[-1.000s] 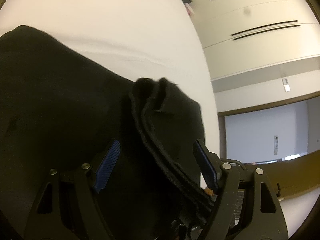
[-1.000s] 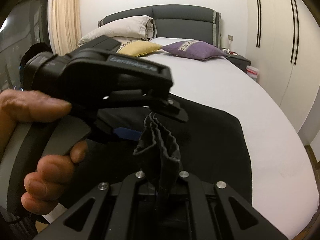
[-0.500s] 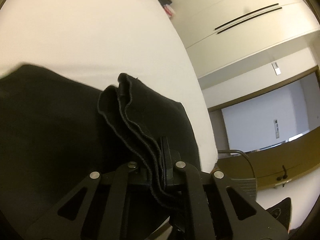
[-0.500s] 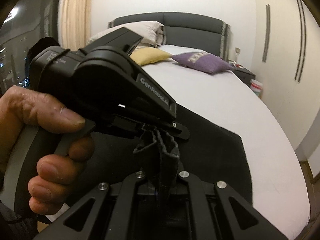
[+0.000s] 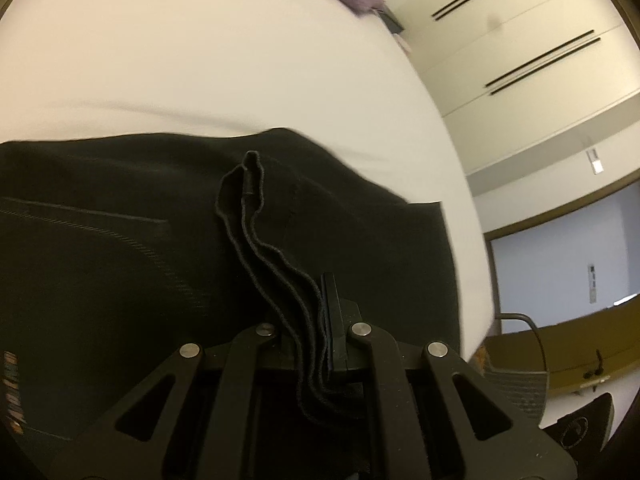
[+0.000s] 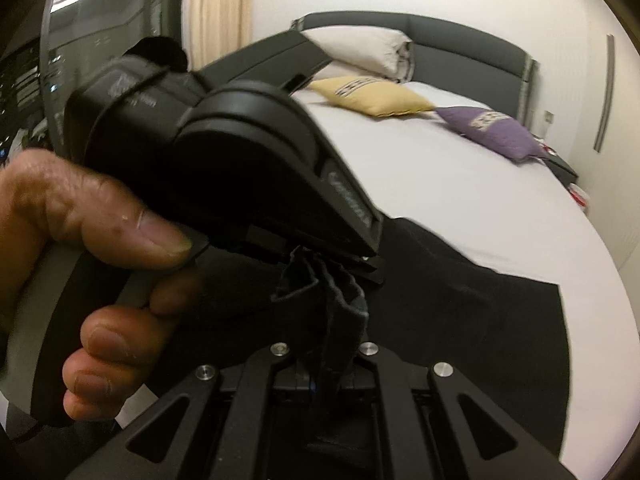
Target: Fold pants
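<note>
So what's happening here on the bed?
A person is folding black pants on a white bed. Both handheld grippers are clamped on bunched edges of the fabric: the left gripper and the right gripper, close together. Most of the pants lies spread on the sheet.

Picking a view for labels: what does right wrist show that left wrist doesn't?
Only the right wrist view: the left gripper's housing in the person's hand, yellow cushion, headboard, curtain.
Only the left wrist view: wardrobe doors, a doorway.
Both: black pants on the white bed, purple cushion, each gripper shut on bunched fabric.
</note>
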Demonstrator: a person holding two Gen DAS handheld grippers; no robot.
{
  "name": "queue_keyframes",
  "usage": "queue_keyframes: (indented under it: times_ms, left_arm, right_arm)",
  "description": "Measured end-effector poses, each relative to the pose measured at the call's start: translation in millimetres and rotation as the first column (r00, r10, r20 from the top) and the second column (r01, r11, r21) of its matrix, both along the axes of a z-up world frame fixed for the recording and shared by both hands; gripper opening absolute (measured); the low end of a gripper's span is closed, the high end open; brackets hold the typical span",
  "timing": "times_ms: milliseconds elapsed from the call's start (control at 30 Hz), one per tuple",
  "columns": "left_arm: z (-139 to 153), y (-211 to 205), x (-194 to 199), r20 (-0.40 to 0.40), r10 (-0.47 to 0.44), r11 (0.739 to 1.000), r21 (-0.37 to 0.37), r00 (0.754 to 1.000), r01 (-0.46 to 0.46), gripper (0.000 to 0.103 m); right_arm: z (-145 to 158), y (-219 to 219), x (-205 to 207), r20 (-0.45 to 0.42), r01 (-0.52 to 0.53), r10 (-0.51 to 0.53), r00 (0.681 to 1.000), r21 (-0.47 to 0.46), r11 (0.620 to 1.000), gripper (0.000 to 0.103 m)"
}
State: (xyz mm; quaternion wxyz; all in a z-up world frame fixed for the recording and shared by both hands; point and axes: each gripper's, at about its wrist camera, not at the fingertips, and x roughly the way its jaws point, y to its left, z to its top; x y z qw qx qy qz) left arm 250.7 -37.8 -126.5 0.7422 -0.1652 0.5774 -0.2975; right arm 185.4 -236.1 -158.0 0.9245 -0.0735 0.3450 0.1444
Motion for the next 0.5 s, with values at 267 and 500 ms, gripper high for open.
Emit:
queue_keyframes:
  times_ms: [267, 500]
  left_arm:
    - [-32, 29, 3, -0.030, 0.017, 1.000, 0.008, 0.999, -0.016, 0.008]
    - [5, 33, -21, 0.075, 0.006, 0.988, 0.155, 0.997, -0.018, 0.012]
  right_arm:
    - [-29, -4, 13, -0.126, -0.037, 0.038, 0.991, 0.011, 0.999, 0.035]
    - [11, -109, -29, -0.255, 0.064, 0.034, 0.966, 0.364, 0.929, 0.057]
